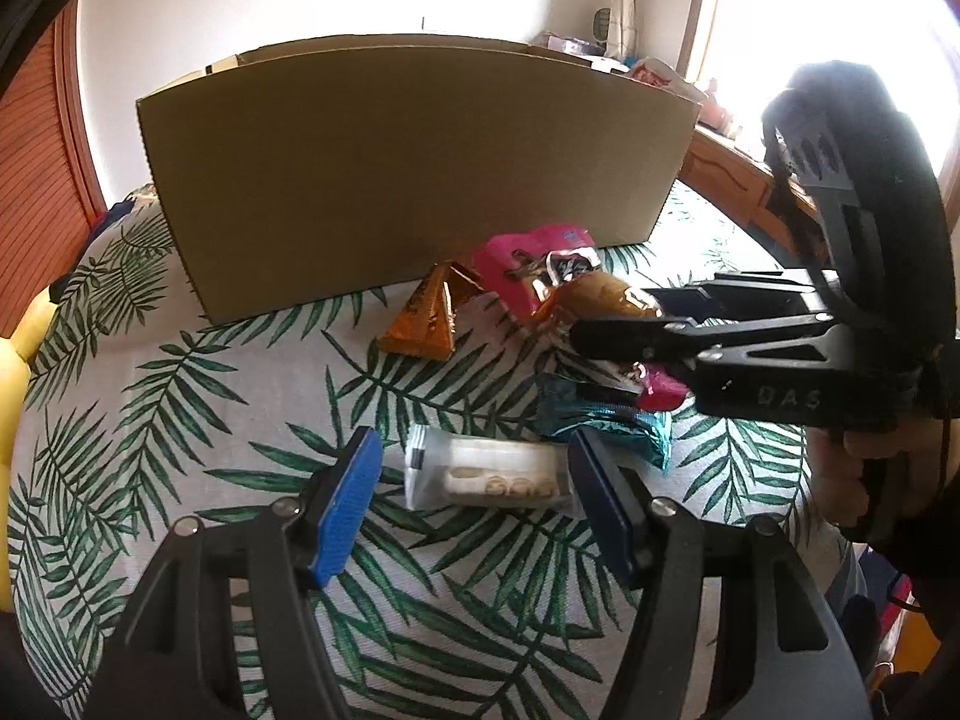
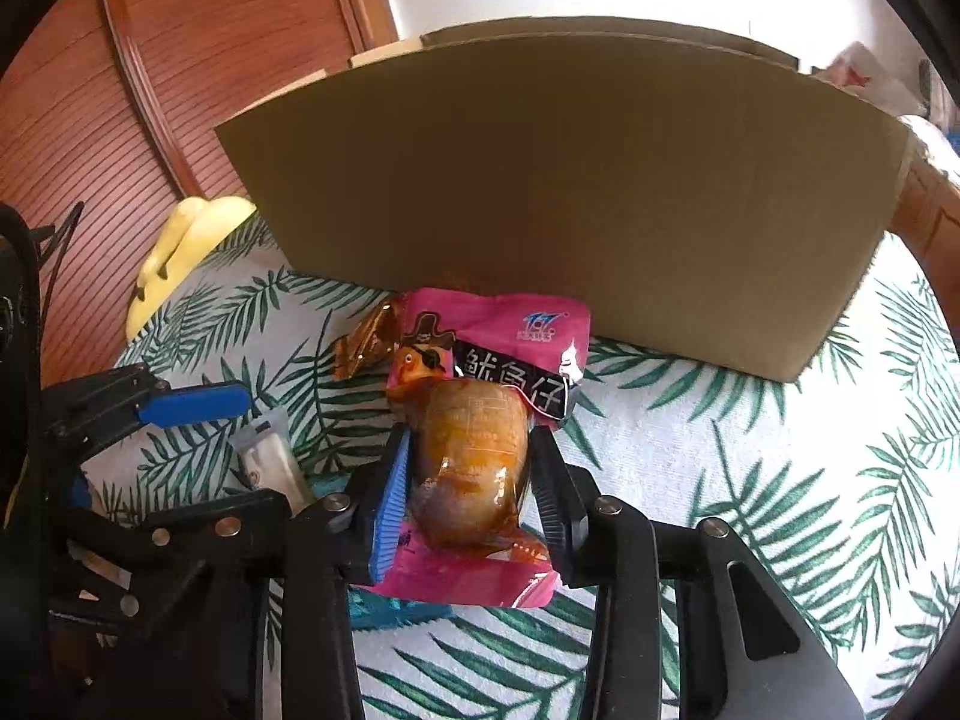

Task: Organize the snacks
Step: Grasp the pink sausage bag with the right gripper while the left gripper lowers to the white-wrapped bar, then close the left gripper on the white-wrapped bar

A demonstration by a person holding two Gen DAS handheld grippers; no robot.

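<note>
Right gripper [image 2: 468, 480] fingers clamped on brown snack pack [image 2: 471, 450], left gripper [image 1: 474, 504] fingers apart, empty, white packet [image 1: 486, 474] between them, both before cardboard box [image 1: 414, 180]

From my remote seat I count one cardboard box [image 1: 414, 180] standing on the leaf-print tabletop [image 1: 180, 420] and two grippers, the left gripper [image 1: 474, 504] and the right gripper [image 2: 468, 492]. The snacks come to six: one orange triangular packet [image 1: 429, 318], two pink packets [image 2: 498, 324] [image 1: 660, 390], one clear brown pouch [image 2: 474, 450], one teal packet [image 1: 606, 426] and one clear white packet [image 1: 486, 474]. One yellow thing [image 2: 180, 246] lies off the tabletop's left edge.
</note>
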